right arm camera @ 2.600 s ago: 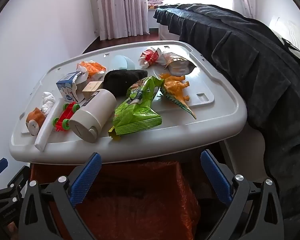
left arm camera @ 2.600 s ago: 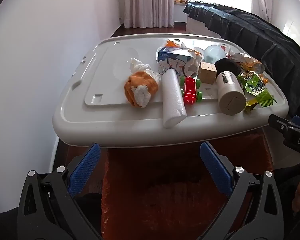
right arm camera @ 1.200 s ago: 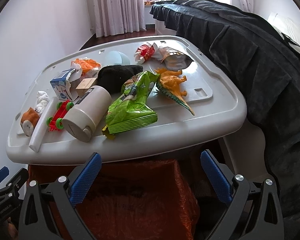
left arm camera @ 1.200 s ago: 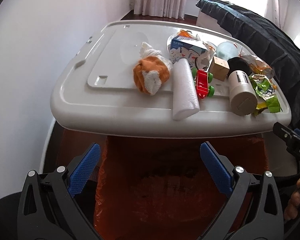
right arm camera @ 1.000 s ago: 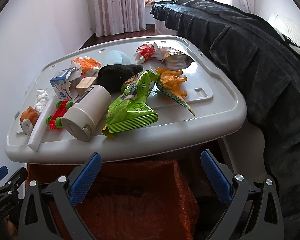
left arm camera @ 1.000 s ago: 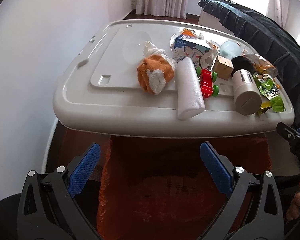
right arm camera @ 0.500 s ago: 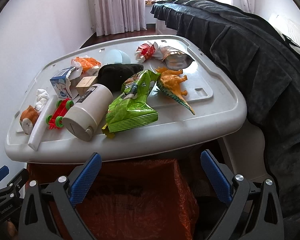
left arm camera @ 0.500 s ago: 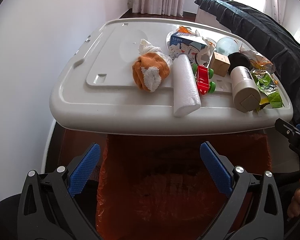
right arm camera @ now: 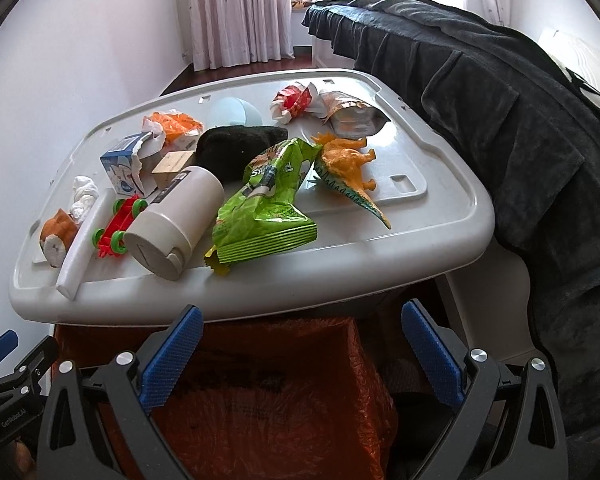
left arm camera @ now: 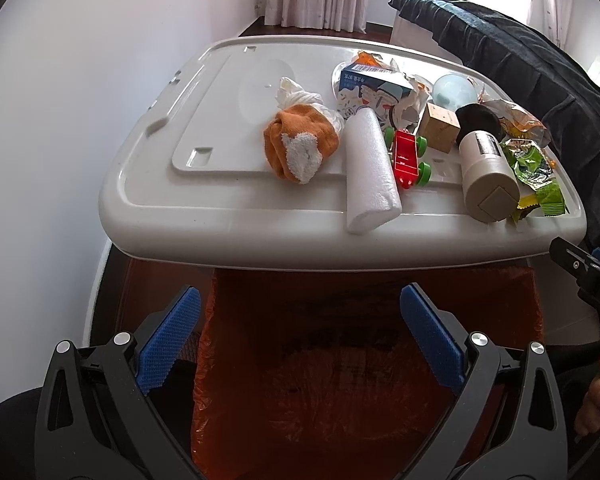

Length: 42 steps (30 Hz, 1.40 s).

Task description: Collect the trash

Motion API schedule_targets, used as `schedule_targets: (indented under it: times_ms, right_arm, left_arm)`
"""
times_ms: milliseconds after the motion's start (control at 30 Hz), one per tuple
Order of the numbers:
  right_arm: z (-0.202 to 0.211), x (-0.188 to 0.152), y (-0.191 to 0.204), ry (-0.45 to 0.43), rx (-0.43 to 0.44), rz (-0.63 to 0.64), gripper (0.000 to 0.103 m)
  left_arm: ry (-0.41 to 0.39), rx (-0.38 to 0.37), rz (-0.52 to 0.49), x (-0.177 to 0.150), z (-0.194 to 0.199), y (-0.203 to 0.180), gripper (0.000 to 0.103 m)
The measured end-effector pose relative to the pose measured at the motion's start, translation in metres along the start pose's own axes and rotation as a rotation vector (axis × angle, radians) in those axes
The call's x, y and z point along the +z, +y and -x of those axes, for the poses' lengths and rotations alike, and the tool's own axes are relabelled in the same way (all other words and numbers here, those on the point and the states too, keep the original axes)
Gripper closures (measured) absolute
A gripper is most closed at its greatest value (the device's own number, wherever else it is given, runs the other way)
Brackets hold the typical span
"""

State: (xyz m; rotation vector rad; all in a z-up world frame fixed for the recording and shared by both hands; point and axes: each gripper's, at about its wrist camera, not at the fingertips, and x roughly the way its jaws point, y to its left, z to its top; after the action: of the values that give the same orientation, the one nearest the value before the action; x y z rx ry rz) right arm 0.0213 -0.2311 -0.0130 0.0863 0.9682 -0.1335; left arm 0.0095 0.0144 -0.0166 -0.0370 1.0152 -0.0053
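Bin bag (left arm camera: 364, 380) sits right under and between the left jaws, table (left arm camera: 236, 216) just ahead of them. On it, straight ahead: foam roll (left arm camera: 370, 168), sock ball (left arm camera: 300, 144) to its left, toy car (left arm camera: 408, 156) then flask (left arm camera: 486, 174) and snack bag (left arm camera: 536, 172) off right, carton (left arm camera: 374, 90) behind.

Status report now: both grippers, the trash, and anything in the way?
Left gripper open, empty. Right gripper open, empty. Green wrapper on lid, untouched; orange bag below. Toy dinosaur touches wrapper.
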Motion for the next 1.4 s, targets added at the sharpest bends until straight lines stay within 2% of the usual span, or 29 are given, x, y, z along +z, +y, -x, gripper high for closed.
schedule_targets:
  times_ms: [767,1000,1167,1333,1400]
  right_arm:
    - [-0.004,0.002,-0.001,0.014,0.0,0.001,0.005]
    - [0.014,0.031,-0.019,-0.027,0.002,-0.051,0.005]
    - [0.002,0.065,-0.029,0.044,0.058,-0.104,0.005]
    - [-0.027,0.091,-0.023,0.174,0.164,-0.141,0.005]
    - [-0.036,0.096,-0.021,0.22,0.213,-0.173,0.008]
  left_arm:
    - [0.002,0.009,0.005,0.0,-0.001,0.0,0.006]
    - [-0.002,0.003,0.01,0.002,0.001,0.001,0.006]
    - [-0.01,0.014,0.001,0.002,0.005,0.0,0.006]
    - [-0.023,0.024,-0.02,0.004,0.01,0.001,0.006]
    - [-0.019,0.017,-0.015,0.004,0.01,0.003,0.006]
